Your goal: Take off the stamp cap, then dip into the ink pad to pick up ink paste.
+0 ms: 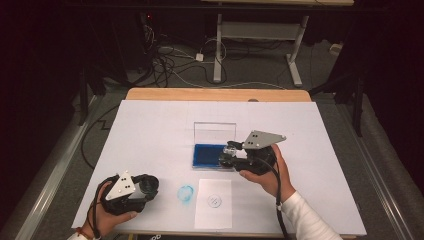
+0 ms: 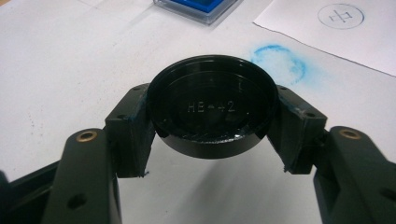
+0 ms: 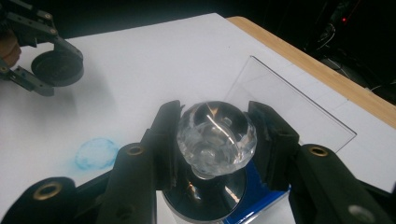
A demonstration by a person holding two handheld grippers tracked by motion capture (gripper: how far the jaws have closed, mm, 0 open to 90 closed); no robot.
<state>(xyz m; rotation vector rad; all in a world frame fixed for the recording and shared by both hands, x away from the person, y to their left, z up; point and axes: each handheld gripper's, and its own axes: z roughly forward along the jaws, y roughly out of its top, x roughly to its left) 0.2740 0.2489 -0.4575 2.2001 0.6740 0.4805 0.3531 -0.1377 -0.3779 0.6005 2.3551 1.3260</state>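
Observation:
My right gripper (image 1: 229, 152) (image 3: 215, 126) is shut on the clear faceted knob (image 3: 215, 137) of a round stamp (image 1: 227, 156). The stamp's black disc base (image 3: 205, 198) rests on the blue ink pad (image 1: 206, 156) (image 3: 264, 198), whose clear lid (image 1: 215, 132) (image 3: 289, 107) stands open behind it. At the table's near left, my left gripper (image 1: 147, 186) (image 2: 212, 116) is shut on a black round cap (image 2: 212, 109) marked HB-42, held just above the white surface. In the right gripper view that cap (image 3: 57, 67) shows at the far left.
A blue ink smudge (image 1: 186, 194) (image 2: 280, 60) (image 3: 95, 153) marks the white table cover between the grippers. A white paper sheet (image 1: 214, 215) with a round stamped mark (image 1: 214, 201) (image 2: 341, 16) lies near the front edge. The wooden table edge (image 1: 215, 94) runs along the far side.

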